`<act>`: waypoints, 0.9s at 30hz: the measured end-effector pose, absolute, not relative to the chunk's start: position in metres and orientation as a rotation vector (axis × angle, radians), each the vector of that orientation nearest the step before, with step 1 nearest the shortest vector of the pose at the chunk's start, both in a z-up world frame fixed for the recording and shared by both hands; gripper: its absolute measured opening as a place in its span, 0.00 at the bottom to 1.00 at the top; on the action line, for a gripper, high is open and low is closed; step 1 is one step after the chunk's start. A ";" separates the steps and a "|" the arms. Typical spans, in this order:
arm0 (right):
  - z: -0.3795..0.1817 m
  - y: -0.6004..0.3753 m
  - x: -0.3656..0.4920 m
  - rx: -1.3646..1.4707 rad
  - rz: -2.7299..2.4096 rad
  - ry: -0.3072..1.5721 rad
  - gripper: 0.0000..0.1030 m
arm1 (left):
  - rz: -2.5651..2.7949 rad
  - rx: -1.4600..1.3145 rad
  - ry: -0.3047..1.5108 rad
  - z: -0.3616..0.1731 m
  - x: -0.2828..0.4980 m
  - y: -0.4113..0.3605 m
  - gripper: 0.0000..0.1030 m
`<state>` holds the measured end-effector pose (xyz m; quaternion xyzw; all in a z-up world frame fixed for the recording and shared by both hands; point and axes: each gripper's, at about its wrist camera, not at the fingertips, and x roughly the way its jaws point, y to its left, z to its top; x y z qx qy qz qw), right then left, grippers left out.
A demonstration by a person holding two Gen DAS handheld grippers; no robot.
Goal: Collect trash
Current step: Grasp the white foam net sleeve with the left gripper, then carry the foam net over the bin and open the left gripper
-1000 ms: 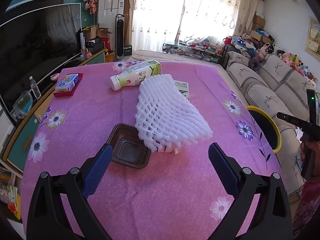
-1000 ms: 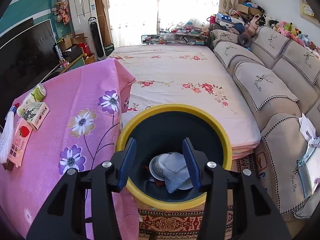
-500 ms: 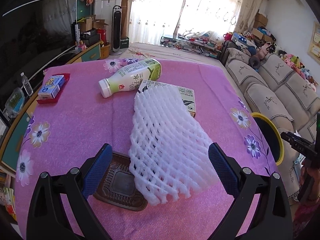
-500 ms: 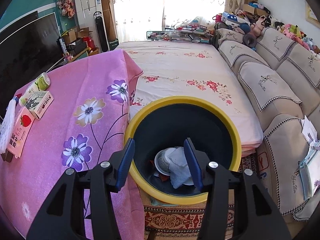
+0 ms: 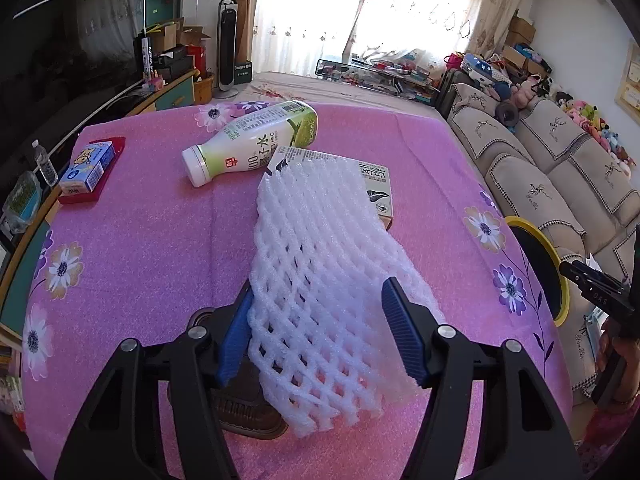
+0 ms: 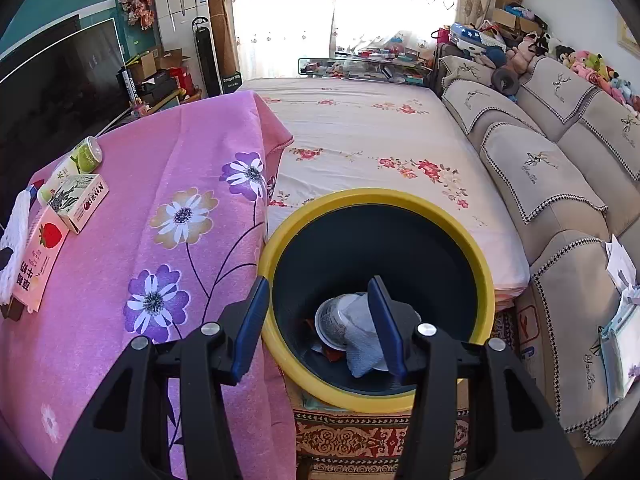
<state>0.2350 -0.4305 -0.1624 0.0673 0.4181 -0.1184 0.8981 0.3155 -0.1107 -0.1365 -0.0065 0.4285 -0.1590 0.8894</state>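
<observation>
Netting of white foam lies on the worktop, near end between the spread jaws of the left gripper. It looks light, soft, springy; pinch that end deep. Right gripper, jaws spread and empty, hovers over the bin.

Bright daylight pours through sheer white curtains at the far window. A beige sofa with embroidered covers runs along the right wall, stuffed toys piled on its back. A large dark television stands at the left before a teal wall. A tower fan stands near the curtains. A floral cream cloth covers a low surface beside the pink flowered tablecloth.
</observation>
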 end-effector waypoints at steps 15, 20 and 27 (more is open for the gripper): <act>-0.160 -0.429 0.230 0.143 -0.245 0.851 0.48 | -0.305 0.043 0.775 -0.105 0.288 -0.116 0.13; -0.157 -0.434 0.217 0.157 -0.260 0.830 0.48 | -0.328 0.071 0.739 -0.090 0.275 -0.128 0.13; -0.150 -0.448 0.195 0.176 -0.286 0.804 0.48 | -0.392 0.103 0.714 -0.077 0.262 -0.162 0.13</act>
